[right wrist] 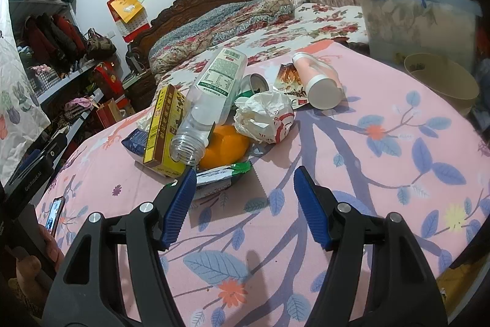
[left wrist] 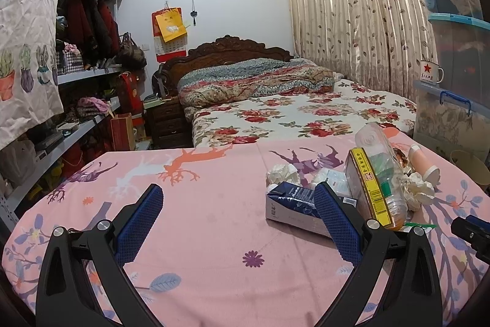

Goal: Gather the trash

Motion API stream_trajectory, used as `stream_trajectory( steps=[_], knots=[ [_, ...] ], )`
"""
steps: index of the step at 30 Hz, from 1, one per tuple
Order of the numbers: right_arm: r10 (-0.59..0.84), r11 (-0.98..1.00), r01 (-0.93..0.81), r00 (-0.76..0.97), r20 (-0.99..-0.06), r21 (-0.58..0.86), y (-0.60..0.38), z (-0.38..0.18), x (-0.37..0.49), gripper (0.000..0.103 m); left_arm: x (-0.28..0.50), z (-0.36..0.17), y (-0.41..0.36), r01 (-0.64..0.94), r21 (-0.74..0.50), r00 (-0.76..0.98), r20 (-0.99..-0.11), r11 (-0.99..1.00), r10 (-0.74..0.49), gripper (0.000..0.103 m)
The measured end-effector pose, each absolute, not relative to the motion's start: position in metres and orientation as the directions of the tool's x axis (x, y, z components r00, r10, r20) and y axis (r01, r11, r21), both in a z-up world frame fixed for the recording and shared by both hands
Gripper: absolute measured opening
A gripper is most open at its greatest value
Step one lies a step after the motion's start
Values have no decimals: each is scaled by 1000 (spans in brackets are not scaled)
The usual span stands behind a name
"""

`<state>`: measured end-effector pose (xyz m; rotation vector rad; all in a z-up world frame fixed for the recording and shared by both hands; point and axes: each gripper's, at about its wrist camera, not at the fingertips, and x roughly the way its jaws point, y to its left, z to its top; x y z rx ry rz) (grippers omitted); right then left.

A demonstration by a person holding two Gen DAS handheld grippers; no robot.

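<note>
A heap of trash lies on the pink patterned cloth (right wrist: 382, 173): a clear plastic bottle (right wrist: 211, 103), a yellow carton (right wrist: 163, 127), a crumpled white paper (right wrist: 265, 115), a green-and-white wrapper (right wrist: 220, 173), an orange piece (right wrist: 223, 150), a can (right wrist: 254, 83) and a pink tube (right wrist: 317, 81). My right gripper (right wrist: 245, 189) is open and empty, just in front of the heap. My left gripper (left wrist: 242, 207) is open and empty, left of the heap; its right finger overlaps a dark blue carton (left wrist: 291, 201). The bottle (left wrist: 382, 167) and yellow carton (left wrist: 367, 186) show there too.
A tan bin (right wrist: 441, 78) stands off the cloth's far right corner, by stacked plastic storage boxes (right wrist: 419, 20). A floral bed (left wrist: 306, 109) lies beyond the cloth. Cluttered shelves (left wrist: 85, 75) run along the left. A phone (right wrist: 55, 213) is at the left edge.
</note>
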<state>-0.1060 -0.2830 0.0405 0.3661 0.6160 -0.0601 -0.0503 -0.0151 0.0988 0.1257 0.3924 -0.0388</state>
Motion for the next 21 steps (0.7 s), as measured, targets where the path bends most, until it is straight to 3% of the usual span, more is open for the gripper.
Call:
stream_trajectory(
  steps=[21],
  knots=[
    [54,934,163,813,-580,316,-282,38,-106,67,-48,91,-15,75,85,911,-412,994,-34,94]
  ],
)
